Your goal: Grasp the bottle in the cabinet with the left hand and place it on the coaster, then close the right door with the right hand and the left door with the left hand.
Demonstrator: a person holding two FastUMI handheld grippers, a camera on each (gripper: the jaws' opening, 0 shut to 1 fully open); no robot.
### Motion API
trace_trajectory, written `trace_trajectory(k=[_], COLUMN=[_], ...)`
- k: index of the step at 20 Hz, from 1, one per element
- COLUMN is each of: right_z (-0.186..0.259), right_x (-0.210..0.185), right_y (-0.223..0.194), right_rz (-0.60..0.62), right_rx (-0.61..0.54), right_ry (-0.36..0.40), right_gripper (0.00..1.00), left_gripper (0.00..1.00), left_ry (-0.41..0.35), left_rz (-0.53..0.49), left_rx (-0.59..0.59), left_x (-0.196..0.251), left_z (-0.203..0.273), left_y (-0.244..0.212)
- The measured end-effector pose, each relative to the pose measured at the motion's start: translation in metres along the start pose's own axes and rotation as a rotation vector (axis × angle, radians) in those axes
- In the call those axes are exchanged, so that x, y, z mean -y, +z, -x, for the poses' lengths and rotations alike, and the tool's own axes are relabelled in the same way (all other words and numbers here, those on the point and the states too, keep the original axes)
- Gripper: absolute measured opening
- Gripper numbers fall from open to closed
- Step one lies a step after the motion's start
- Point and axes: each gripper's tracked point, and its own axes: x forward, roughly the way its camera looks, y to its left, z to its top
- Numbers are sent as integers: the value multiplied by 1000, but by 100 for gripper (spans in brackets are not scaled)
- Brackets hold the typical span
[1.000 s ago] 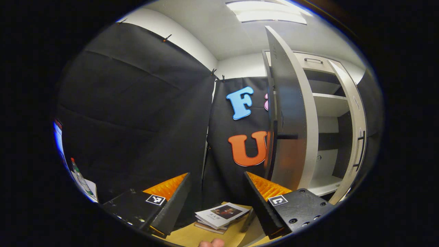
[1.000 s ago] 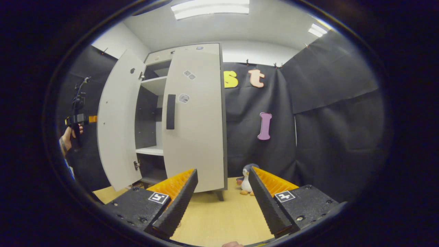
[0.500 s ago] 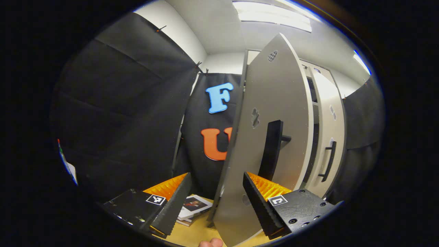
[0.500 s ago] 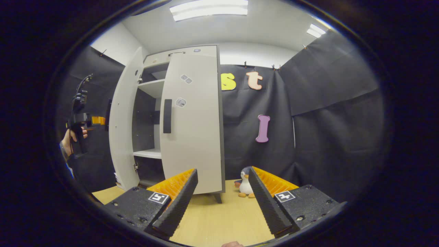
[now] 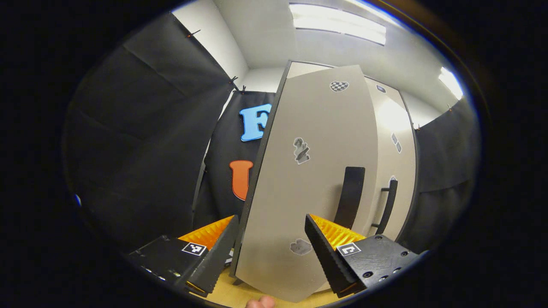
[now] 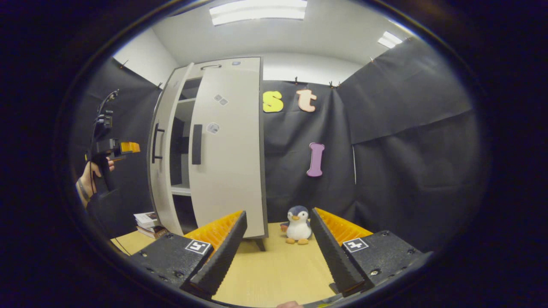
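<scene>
The grey cabinet's left door [image 5: 308, 179] stands close in front of my left gripper [image 5: 269, 252], whose fingers are open with nothing held; the door's lower edge shows between them. Its black handle [image 5: 349, 196] is just right of centre, and the right door's handle [image 5: 387, 205] lies beyond. In the right gripper view the right door [image 6: 227, 149] sits against the cabinet, while the left door [image 6: 165, 145] is ajar, leaving a narrow gap onto the shelves [image 6: 182, 188]. A hand holds the left gripper [image 6: 128, 147] just left of that door. My right gripper [image 6: 276, 252] is open over the wooden table [image 6: 274, 273].
A plush penguin [image 6: 297, 224] stands on the table to the right of the cabinet. A stack of books [image 6: 147, 220] lies by the cabinet's left foot. Black cloth walls close in the booth on all sides.
The left door has swung most of the way towards the cabinet, and the left gripper has followed it round. The right gripper has drawn back a little from the right door.
</scene>
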Motion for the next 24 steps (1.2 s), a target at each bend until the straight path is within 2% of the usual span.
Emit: trace_trajectory(k=[1, 5, 6, 7, 8, 9, 10, 11, 12, 13, 14, 15, 16, 17, 18, 19, 20, 21, 24], right_z=[0, -15, -18, -22, -25, -29, -33, -37, -40, -42, -43, -44, -43, -42, -42, -41, -40, -39, -39], right_x=[-1, -21, -27, -34, -41, -48, -54, -61, -67, -73, -77, -82, -86, -89, -92, -94, -96, -98, -100], right_y=[1, -6, -7, -8, -11, -14, -15, -16, -17, -17, -17, -18, -20, -22, -24, -28, -32, -34, -40], right_rz=[-10, -41, -40, -39, -38, -38, -36, -34, -36, -37, -40, -41, -39, -35, -29, -22, -16, -16, -17], right_rx=[-2, -11, -13, -18, -30, -40, -49, -55, -56, -59, -60, -62, -66, -70, -74, -86, -101, -111, -134], right_ry=[1, 47, 63, 81, 100, 118, 134, 149, 162, 175, 187, 197, 207, 215, 220, 222, 228, 232, 225], right_gripper=[97, 97, 97, 97, 97, 97, 97, 97, 97, 97, 97, 97, 97, 97, 97, 97, 93, 97, 97], left_gripper=[99, 99, 95, 95, 99, 95, 99, 95, 95, 99, 95, 99, 94, 95, 90, 95, 95, 95, 94], left_ry=[4, -5, -13, -16, -18, -24, -25, -31, -28, -21, -15, -8, -7, -15, -24, -32, -36, -45, -75], left_rz=[-22, -91, -97, -105, -109, -111, -110, -110, -113, -118, -123, -128, -134, -138, -141, -139, -136, -133, -152], left_rx=[-4, -30, -31, -33, -36, -46, -61, -73, -80, -86, -89, -101, -121, -138, -145, -145, -142, -133, -111], left_x=[-1, -6, -4, -2, 0, 3, 4, 6, 8, 8, 8, 8, 9, 12, 16, 20, 23, 29, 42], left_z=[3, 39, 46, 54, 61, 69, 77, 83, 90, 96, 101, 105, 109, 114, 118, 123, 127, 133, 143], left_y=[-1, -14, -16, -20, -26, -33, -42, -51, -60, -67, -74, -83, -94, -103, -109, -114, -116, -119, -123])
